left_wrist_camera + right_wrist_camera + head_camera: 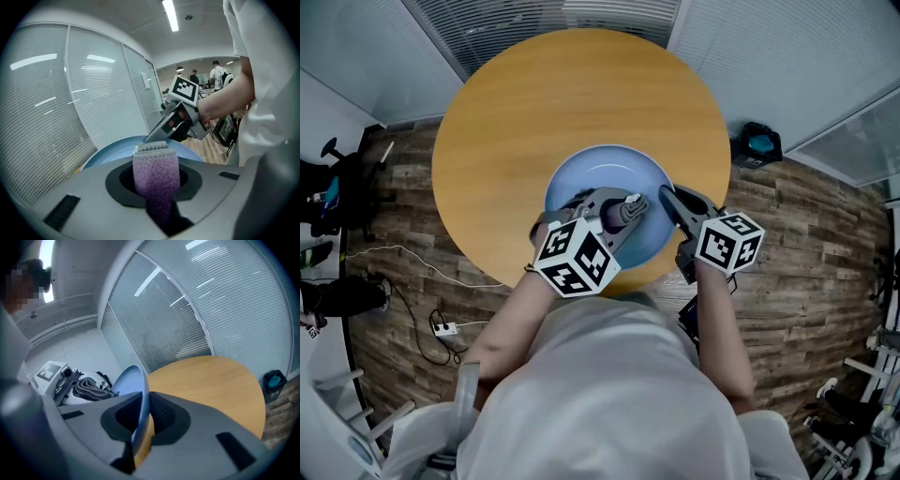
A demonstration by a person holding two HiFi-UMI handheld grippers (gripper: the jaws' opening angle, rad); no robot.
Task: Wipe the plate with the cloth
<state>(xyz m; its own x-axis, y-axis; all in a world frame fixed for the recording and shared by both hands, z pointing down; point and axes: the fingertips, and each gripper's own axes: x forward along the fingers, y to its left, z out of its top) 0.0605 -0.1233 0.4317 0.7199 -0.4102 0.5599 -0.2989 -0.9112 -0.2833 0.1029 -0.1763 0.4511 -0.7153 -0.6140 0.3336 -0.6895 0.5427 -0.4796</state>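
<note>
A light-blue plate (598, 176) lies on the round wooden table (562, 94), near its front edge. My left gripper (628, 208) is over the plate's near side, shut on a folded grey-purple cloth (156, 173) that stands up between its jaws. My right gripper (668, 197) is at the plate's right edge. In the right gripper view the plate's rim (138, 380) runs between the jaws, which are shut on it, and the plate looks tilted up. The cloth (91, 389) in the left gripper shows beyond it.
A black bin (757, 143) with something teal in it stands on the wood floor right of the table. Cables and a power strip (445, 329) lie on the floor at the left. Glass walls with blinds surround the table. People (216, 72) stand far off.
</note>
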